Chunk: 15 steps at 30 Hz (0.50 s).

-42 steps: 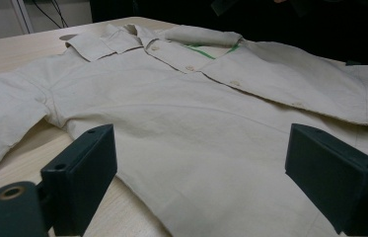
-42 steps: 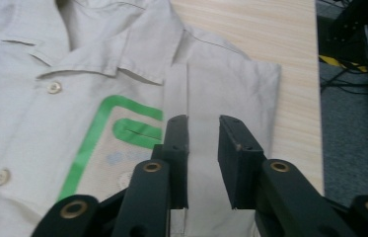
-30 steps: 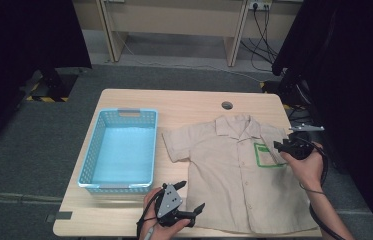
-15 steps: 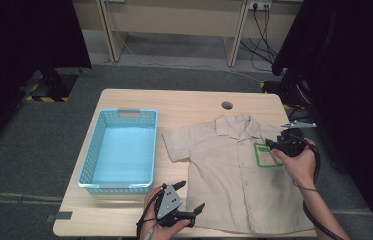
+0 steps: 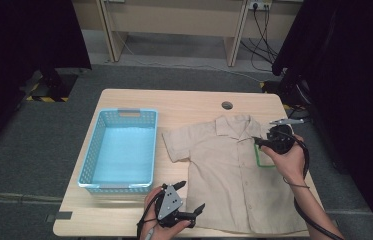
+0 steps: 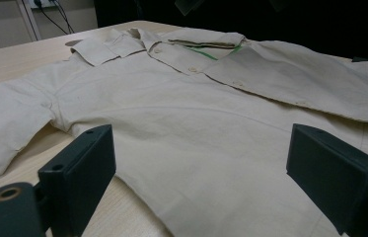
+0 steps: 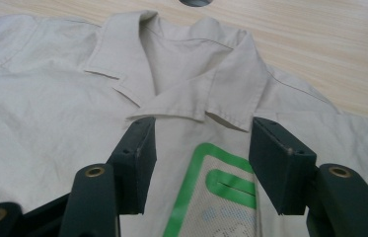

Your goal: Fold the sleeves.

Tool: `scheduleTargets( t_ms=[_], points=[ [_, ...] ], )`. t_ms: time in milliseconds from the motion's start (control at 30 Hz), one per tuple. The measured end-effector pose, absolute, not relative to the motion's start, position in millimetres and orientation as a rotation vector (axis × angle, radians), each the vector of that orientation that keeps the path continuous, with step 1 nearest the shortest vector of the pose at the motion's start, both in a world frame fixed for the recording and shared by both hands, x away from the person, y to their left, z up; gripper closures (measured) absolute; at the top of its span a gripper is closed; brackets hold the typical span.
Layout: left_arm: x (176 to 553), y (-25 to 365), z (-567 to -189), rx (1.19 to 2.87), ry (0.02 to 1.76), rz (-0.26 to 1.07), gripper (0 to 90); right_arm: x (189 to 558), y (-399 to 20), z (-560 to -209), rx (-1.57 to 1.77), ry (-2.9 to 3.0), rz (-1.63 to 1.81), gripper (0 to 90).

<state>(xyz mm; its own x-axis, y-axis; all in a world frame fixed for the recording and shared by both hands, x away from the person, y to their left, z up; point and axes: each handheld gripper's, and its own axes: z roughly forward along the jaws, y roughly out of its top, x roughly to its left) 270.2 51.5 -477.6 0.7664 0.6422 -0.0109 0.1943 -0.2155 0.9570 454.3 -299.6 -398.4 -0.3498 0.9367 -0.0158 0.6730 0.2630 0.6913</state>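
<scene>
A beige short-sleeved shirt [image 5: 224, 170] lies flat, front up, on the wooden table [image 5: 184, 102], collar [image 7: 171, 94] towards the far edge. Its right side is folded inward as a flap [image 6: 295, 79]. My right gripper [image 5: 261, 142] hovers over the chest on that side, just below the collar. Its jaws [image 7: 201, 153] have just been opening and stand apart above a green-bordered patch [image 7: 211, 187], pressing on nothing. My left gripper [image 5: 191, 195] rests near the front edge by the shirt's lower left hem, jaws [image 6: 201, 168] wide apart and empty.
A light blue plastic basket [image 5: 119, 185], empty, stands on the left half of the table beside the shirt's left sleeve [image 5: 174, 142]. A round cable hole [image 5: 227, 105] sits near the far edge. Dark curtains and floor cables surround the table.
My right gripper has moved leftward from the shirt's right edge to over the chest patch, and its jaws have spread. The left gripper has stayed in place.
</scene>
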Motion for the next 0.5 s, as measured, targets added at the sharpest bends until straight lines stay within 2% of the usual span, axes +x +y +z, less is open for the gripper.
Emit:
scheduleTargets(
  t_ms=[500],
  points=[
    [269,51,-478,1.778,0.648,0.47,10.9,461,-268,-396,1.416,2.169,0.841,42.4]
  ],
)
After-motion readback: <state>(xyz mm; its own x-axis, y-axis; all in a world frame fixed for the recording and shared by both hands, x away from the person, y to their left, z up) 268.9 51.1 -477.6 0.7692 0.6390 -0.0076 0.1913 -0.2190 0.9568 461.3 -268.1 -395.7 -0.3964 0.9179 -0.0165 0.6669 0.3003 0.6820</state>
